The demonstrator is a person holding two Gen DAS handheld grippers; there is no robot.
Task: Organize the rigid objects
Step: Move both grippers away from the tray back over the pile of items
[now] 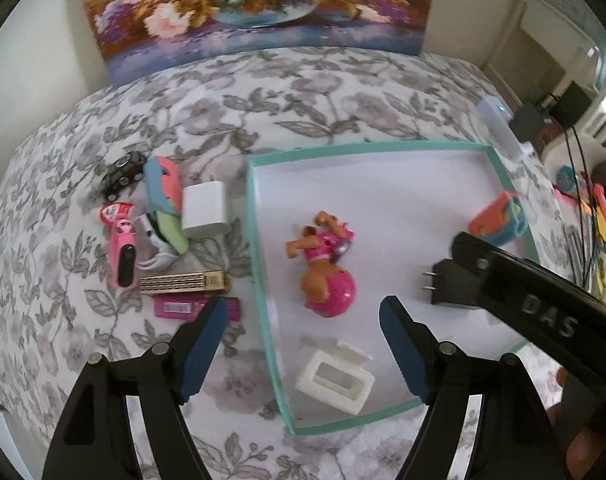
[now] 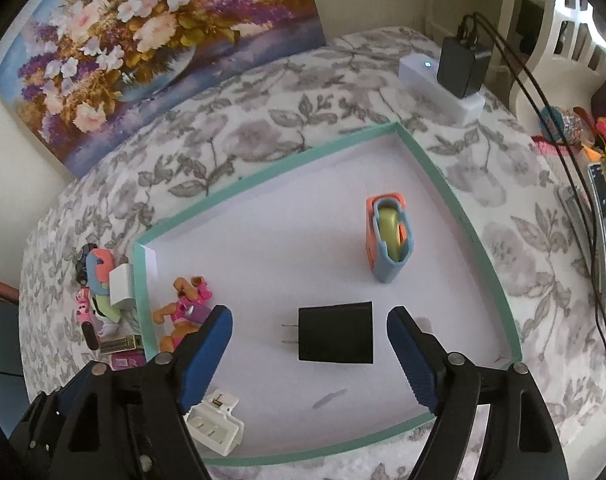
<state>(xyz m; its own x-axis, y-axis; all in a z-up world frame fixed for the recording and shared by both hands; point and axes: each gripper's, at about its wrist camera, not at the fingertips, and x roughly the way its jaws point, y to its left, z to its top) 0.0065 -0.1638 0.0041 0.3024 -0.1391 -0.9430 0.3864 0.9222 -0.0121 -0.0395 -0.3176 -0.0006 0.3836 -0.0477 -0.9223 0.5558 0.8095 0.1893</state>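
- Left wrist view: the left gripper (image 1: 303, 316) hangs over the near left wall of the teal-rimmed box (image 1: 259, 240), jaws apart with nothing between the pads
- Inside the box in this view lie a pink toy figure (image 1: 327, 264) at the middle, a white open-lid case (image 1: 335, 380) near the bottom edge, a black plug adapter (image 1: 451, 284) at the right and an orange and blue toy (image 1: 499, 216) by the right wall
- Left of the box, on the floral bedspread (image 1: 303, 92), sit a black toy car (image 1: 123, 174), a white cube (image 1: 205, 210), a pink bottle (image 1: 121, 248), a striped gold box (image 1: 181, 282) and a magenta packet (image 1: 183, 307)
- Right gripper (image 1: 543, 304) shows as a black finger crossing the right side of the frame, over the adapter
- Right wrist view: the right gripper (image 2: 309, 320) has its jaws spread, the black adapter (image 2: 337, 332) lying flat on the box floor between them, untouched by either pad
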